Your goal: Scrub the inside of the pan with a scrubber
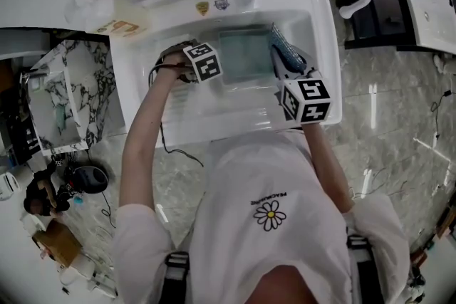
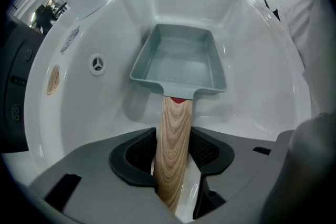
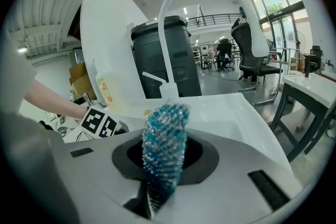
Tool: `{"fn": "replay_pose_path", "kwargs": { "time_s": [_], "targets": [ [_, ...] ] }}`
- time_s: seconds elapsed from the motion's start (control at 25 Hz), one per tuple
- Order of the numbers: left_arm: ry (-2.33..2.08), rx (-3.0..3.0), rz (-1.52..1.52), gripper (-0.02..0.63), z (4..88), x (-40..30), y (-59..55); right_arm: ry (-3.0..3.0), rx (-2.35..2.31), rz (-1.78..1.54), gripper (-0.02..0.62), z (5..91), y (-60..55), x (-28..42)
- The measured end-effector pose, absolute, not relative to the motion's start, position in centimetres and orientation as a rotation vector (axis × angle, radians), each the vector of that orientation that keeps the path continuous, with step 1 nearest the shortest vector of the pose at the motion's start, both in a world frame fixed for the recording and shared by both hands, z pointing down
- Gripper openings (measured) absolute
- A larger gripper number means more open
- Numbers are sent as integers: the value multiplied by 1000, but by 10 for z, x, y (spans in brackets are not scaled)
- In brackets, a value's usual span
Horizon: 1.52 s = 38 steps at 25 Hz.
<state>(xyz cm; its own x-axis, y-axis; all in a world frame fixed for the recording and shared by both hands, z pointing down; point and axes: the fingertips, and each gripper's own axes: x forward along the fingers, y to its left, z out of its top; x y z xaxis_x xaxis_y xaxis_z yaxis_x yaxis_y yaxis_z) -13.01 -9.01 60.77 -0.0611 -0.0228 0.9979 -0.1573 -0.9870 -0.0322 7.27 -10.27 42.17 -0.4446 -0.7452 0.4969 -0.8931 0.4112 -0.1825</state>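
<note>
Both grippers are loaded: the pan [image 2: 178, 60], flat in the sink [image 1: 214, 117], is clamped by its handle [image 2: 172, 134] in the left gripper [image 2: 173, 153]. The scrubber [image 3: 164, 139], pinched in the right gripper [image 3: 163, 168], is held clear of it. Scrubbing is judged unfinished.

The pan [image 2: 178, 63] was pale grey-green, its handle [image 2: 173, 149] light wood grain; the scrubber [image 3: 164, 144] glittery blue and silver; the sink [image 2: 252, 39] white.

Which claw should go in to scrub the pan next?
Right: the right claw holds the blue scrubber beside the pan; the left claw is busy gripping the wooden handle.
</note>
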Motion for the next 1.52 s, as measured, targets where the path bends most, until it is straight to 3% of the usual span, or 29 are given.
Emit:
{"fn": "replay_pose_path", "kwargs": {
  "time_s": [0.32, 1.04, 1.28, 1.52],
  "targets": [
    [-274, 2159, 2324, 281, 607, -128, -105, -2340, 1417, 630, 60, 421, -100, 77],
    [-398, 2251, 2385, 330, 591, -120, -127, -2334, 1422, 700, 60, 427, -96, 85],
    [-547, 2394, 2251, 330, 539, -92, -146, -2344, 1427, 668, 60, 420, -100, 81],
    [-934, 2593, 1859, 324, 435, -61, -180, -2380, 1452, 552, 60, 398, -104, 76]
  ]
}}
